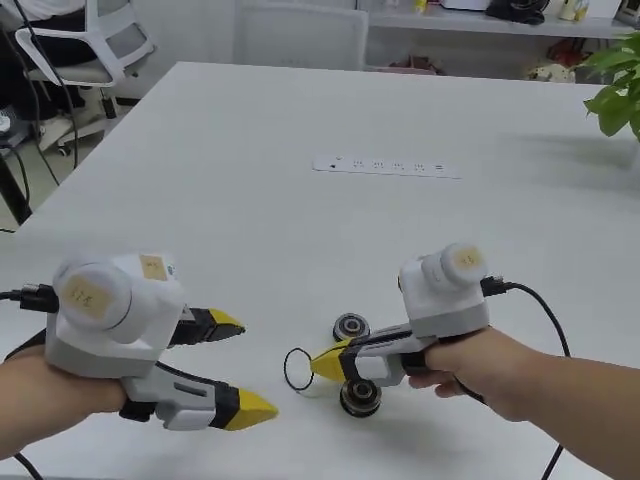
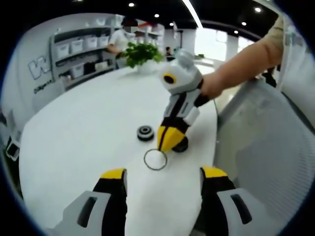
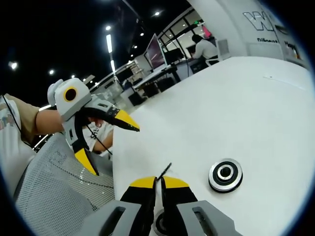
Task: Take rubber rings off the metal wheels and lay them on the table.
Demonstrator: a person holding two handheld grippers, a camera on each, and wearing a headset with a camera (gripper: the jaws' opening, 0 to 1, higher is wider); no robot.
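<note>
Ring duty: right gripper [image 1: 325,363] pinching the rubber ring [image 1: 297,370], left gripper [image 1: 238,365] wide open.
Head view: on the near right of the white table [image 1: 300,150], the right gripper has its yellow tips closed on the thin black rubber ring, which sticks out to the left, low at the tabletop. The far wheel [image 1: 351,326] sits just beyond its jaws and the near wheel [image 1: 360,396] just beneath them. At near left, the left gripper's jaws are spread with nothing between. Left gripper view: own jaws gape, the ring dead ahead at the other gripper's tips. Right gripper view: own jaws pressed together, the ring a thin dark line poking from the tips, a wheel just right.
</note>
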